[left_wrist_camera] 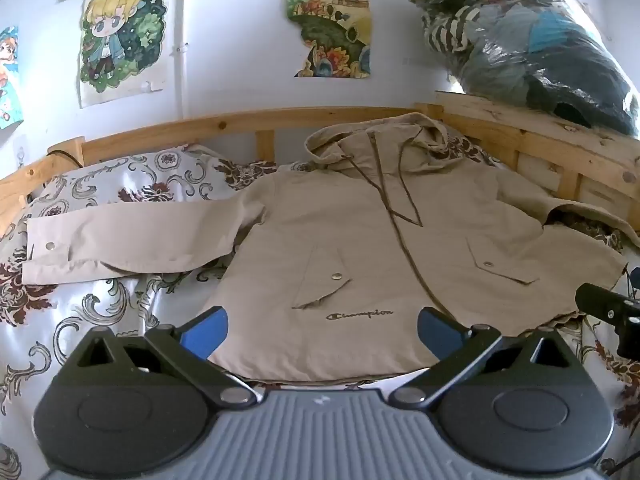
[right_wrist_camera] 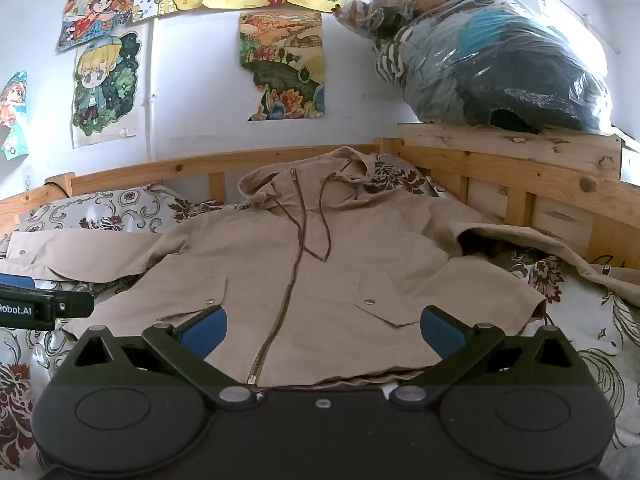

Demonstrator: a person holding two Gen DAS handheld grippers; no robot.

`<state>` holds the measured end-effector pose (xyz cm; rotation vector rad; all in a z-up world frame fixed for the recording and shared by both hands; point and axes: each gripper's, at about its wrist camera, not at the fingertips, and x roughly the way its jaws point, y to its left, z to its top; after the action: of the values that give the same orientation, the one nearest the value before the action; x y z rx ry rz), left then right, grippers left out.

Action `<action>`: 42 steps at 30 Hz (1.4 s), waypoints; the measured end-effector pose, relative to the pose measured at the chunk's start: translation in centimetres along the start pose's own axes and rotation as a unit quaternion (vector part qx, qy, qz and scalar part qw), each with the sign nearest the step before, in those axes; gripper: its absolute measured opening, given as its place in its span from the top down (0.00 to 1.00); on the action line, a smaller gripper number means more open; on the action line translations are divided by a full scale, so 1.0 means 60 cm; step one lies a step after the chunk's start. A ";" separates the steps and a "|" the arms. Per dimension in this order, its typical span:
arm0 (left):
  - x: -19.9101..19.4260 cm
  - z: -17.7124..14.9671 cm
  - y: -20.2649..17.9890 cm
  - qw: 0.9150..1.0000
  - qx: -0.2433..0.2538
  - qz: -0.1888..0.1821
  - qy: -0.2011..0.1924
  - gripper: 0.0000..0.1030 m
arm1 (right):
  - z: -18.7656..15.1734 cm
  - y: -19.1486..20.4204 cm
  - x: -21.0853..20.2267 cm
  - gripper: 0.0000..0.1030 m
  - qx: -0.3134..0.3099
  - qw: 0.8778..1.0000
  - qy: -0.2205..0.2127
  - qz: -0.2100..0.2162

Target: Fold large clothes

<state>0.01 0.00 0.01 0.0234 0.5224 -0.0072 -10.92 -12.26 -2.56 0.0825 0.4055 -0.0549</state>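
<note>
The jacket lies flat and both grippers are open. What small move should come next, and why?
Probably the left gripper should move to the left sleeve and grip its cuff. The beige jacket lies zipped and face up, sleeves spread, nothing folded yet. The right gripper is also open, holding nothing.

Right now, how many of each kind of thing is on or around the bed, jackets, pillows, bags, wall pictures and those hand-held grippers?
Jacket: 1
Pillow: 1
Bag of clothes: 1
Wall pictures: 9 in the right wrist view, among them the landscape and the blond child
Hand-held grippers: 2, left and right, both open
Total: 14
</note>
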 end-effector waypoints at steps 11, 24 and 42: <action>0.001 0.003 -0.003 1.000 0.010 -0.005 0.000 0.01 | -0.001 0.000 -0.002 0.01 0.002 1.000 -0.001 0.001; -0.002 0.001 -0.012 1.000 0.014 -0.002 0.000 0.01 | -0.001 0.000 -0.002 0.01 0.003 1.000 -0.002 0.001; -0.003 0.001 -0.012 1.000 0.014 -0.002 -0.002 0.01 | -0.002 0.001 -0.001 0.01 0.004 1.000 -0.001 0.002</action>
<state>-0.12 -0.72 0.14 0.0494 0.5182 -0.0194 -11.01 -12.22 -2.62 0.0918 0.4030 -0.0531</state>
